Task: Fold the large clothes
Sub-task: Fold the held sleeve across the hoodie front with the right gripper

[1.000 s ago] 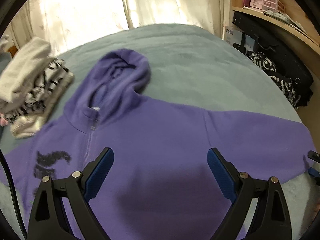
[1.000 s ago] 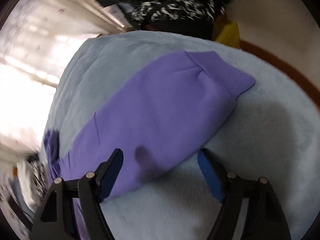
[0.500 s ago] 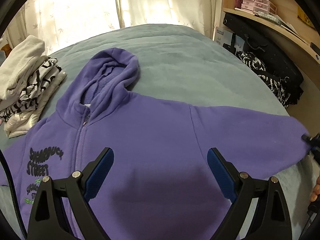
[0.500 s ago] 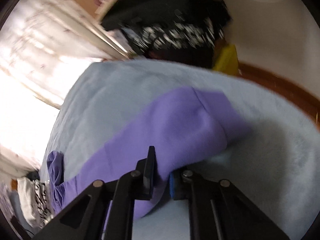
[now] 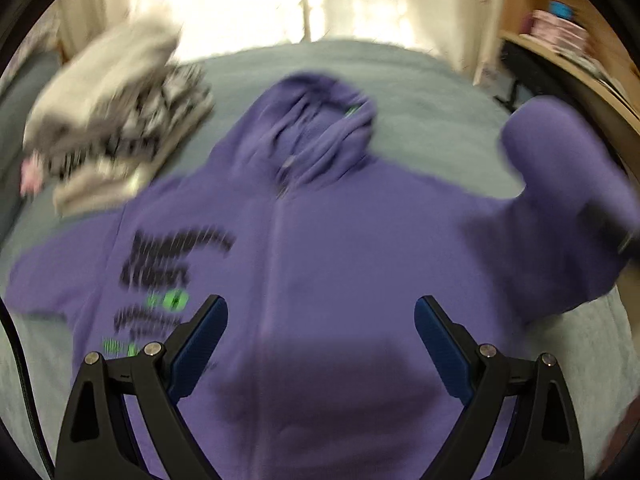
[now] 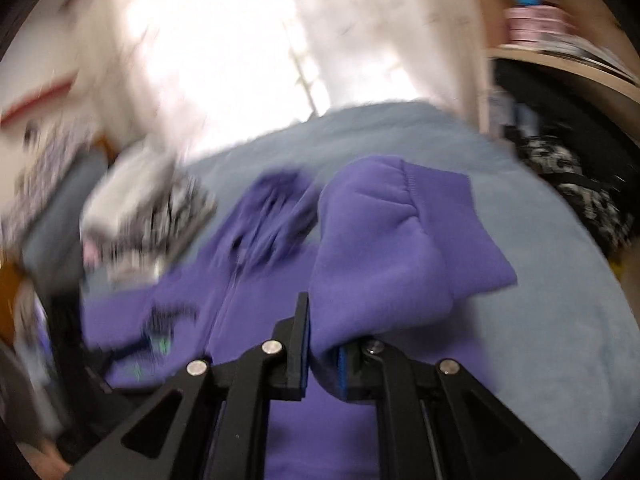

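Hoodie [image 6: 400, 248] fabric, purple, is pinched in the right gripper [image 6: 322, 354]: its jaws have just been closing and now press on the end of one sleeve [image 6: 424, 192], which is lifted off the bed with the ribbed cuff flopping forward. The left gripper [image 5: 320, 344] hangs over the hoodie's chest with its jaws spread wide and nothing between them. The garment lies front-up on a grey-blue blanket [image 5: 416, 80], zip down the middle, hood [image 5: 320, 120] toward the window, black and green print [image 5: 160, 280] on one side of the chest. Motion blur makes the print unreadable. In the left view the raised sleeve hides the right gripper. A stack of folded white and black-patterned clothes [image 5: 116, 120] sits beside the hood. Curtains [image 6: 240, 40] hang behind the bed, and a wooden shelf [image 6: 560, 64] holds pink boxes.
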